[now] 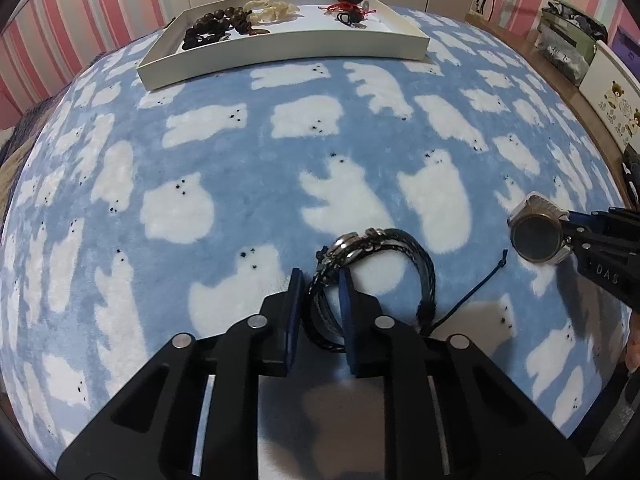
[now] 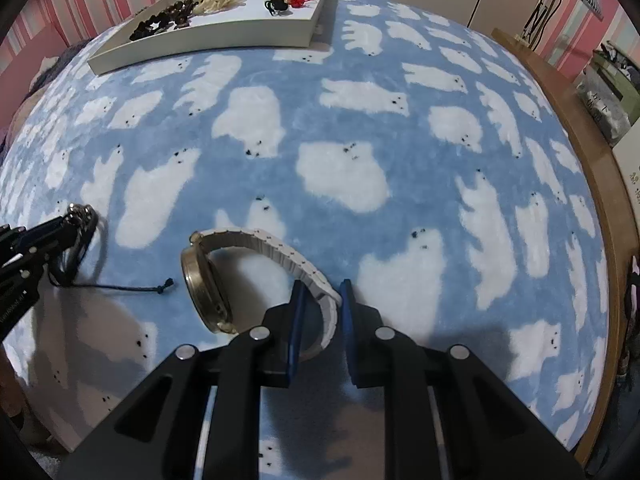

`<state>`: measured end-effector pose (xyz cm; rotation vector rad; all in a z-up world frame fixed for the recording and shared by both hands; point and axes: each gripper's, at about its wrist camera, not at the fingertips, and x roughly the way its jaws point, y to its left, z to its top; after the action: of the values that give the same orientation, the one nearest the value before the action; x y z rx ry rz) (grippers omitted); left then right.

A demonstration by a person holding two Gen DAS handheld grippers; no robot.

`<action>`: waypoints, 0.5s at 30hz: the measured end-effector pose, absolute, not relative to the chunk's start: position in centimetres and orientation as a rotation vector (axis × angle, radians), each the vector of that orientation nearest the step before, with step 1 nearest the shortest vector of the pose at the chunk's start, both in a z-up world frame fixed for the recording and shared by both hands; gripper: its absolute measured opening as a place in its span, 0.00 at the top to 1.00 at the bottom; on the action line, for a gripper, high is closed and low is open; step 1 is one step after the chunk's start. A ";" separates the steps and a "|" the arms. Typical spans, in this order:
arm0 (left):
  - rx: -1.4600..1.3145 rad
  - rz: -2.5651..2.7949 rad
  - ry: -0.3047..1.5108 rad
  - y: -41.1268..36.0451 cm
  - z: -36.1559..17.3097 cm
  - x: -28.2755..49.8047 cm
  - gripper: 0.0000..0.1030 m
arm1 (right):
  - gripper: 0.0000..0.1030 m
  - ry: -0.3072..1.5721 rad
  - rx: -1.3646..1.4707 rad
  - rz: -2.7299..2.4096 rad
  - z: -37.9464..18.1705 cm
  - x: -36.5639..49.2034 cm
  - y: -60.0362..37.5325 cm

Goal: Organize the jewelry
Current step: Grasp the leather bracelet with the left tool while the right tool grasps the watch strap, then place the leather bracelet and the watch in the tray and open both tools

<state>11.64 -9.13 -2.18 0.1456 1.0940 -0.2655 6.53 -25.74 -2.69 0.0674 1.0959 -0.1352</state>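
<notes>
My left gripper (image 1: 320,280) is shut on a black braided bracelet (image 1: 416,264) with a metal clasp, its strands pinched between the blue pads just above the blanket. A thin dark cord (image 1: 476,288) trails from it to the right. My right gripper (image 2: 321,290) is shut on the white strap of a wristwatch (image 2: 208,280), whose round brass-rimmed case stands on edge to the left. The left wrist view shows the watch (image 1: 534,236) face-on in the right gripper (image 1: 568,236). The right wrist view shows the bracelet (image 2: 82,216) in the left gripper (image 2: 76,220).
A shallow white tray (image 1: 280,56) at the far side holds dark wooden beads (image 1: 212,26), a cream bracelet (image 1: 268,10), red cord and a black clip; its rim (image 2: 200,44) also shows. A blue bear-print blanket (image 2: 280,184) covers the surface. A wooden edge (image 2: 600,168) runs along the right.
</notes>
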 end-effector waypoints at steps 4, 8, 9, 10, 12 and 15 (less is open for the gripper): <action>0.137 -0.269 1.088 -9.1 -2.1 11.6 0.88 | 0.81 1.097 0.066 -0.131 -2.8 6.5 -25.7; 0.123 -0.273 1.087 -8.7 -2.1 11.6 0.89 | 0.85 1.074 0.081 -0.127 -2.8 6.3 -25.8; 0.120 -0.273 1.085 -8.6 -2.0 11.7 0.90 | 0.88 1.063 0.093 -0.126 -2.7 6.2 -25.9; 0.116 -0.271 1.081 -8.5 -1.9 11.7 0.90 | 0.90 1.051 0.098 -0.127 -2.5 6.1 -26.0; 0.105 -0.266 1.081 -8.1 -1.7 12.0 0.90 | 0.91 1.023 0.093 -0.132 -1.9 6.1 -25.8; 0.087 -0.257 1.074 -7.4 -1.2 12.5 0.90 | 0.92 0.979 0.083 -0.130 -0.6 6.5 -25.4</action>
<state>12.50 -7.41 -1.17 0.0867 1.0735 -0.2573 6.52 -25.39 -0.64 0.0834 0.9790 -0.1299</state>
